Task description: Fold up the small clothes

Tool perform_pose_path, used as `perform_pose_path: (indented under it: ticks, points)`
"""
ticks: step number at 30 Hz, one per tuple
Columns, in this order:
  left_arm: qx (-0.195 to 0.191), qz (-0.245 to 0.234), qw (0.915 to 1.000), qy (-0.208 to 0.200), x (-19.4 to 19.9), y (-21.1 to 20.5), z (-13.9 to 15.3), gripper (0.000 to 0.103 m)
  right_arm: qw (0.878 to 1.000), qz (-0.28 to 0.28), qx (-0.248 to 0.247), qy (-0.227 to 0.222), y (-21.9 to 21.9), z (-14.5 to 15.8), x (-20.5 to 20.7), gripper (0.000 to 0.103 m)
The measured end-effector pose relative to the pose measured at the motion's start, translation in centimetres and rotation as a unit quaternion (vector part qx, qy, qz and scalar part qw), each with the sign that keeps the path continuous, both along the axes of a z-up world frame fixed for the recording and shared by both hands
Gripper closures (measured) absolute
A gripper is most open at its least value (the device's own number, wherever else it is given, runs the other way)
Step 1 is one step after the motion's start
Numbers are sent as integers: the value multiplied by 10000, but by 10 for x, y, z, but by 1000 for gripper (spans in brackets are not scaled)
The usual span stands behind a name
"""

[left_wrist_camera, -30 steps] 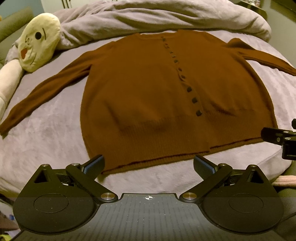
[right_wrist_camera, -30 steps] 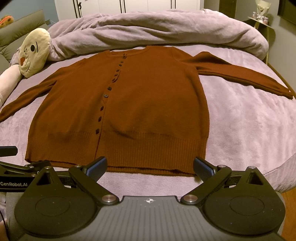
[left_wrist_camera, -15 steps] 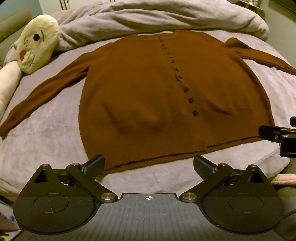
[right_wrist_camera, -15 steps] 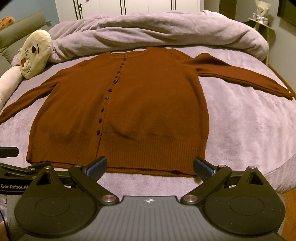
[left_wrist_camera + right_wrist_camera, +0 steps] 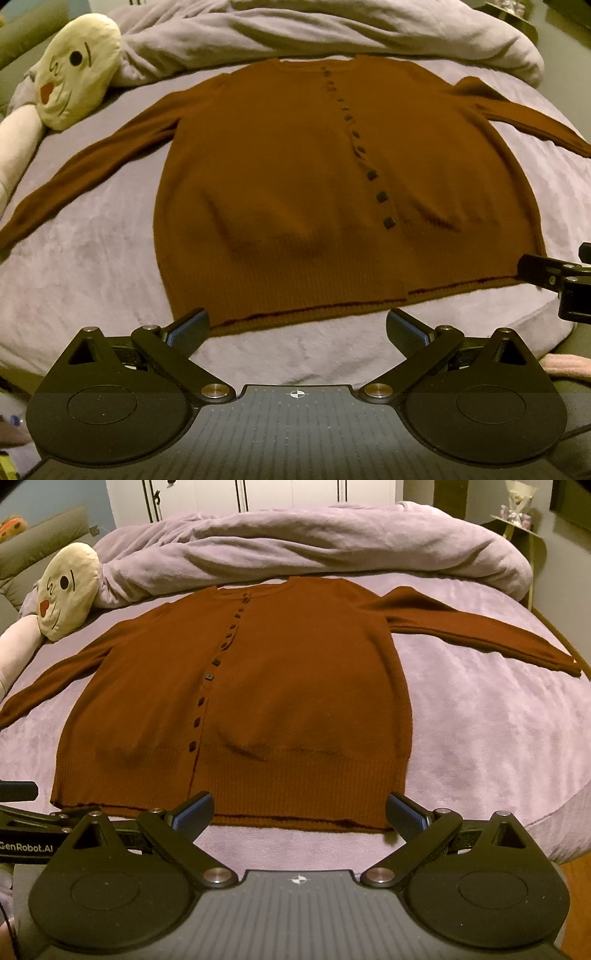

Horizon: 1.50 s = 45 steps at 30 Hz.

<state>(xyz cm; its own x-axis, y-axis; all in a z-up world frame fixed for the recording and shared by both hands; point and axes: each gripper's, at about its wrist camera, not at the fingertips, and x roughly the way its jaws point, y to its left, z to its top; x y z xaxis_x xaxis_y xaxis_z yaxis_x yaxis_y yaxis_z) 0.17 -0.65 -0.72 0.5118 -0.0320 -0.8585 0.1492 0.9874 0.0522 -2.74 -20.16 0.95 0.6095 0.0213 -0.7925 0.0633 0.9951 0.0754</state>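
Note:
A brown buttoned cardigan lies flat, front up, on a lilac bed, sleeves spread to both sides. It also shows in the right wrist view. My left gripper is open and empty, just short of the hem near its left part. My right gripper is open and empty, at the hem near its right part. The right gripper shows at the right edge of the left wrist view; the left gripper shows at the left edge of the right wrist view.
A rumpled lilac duvet lies across the far side of the bed. A cream plush pillow with a face sits at the far left. White wardrobe doors stand behind. A small shelf is at the far right.
Both grippers have shifted only slightly toward the hem. The cardigan has not moved.

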Motion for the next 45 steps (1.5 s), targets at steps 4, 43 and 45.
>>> perform_pose_path:
  ticks: [4, 43, 45]
  points:
    - [11, 7, 10000, -1, 0, 0, 0, 0, 10000, 16, 35, 7, -1, 0, 0, 4]
    - [67, -41, 9999, 70, 2, -4, -4, 0, 9996, 68, 270, 51, -6, -5, 1, 4]
    - [69, -31, 9999, 89, 3, -4, -5, 0, 9995, 82, 314, 49, -7, -6, 1, 4]
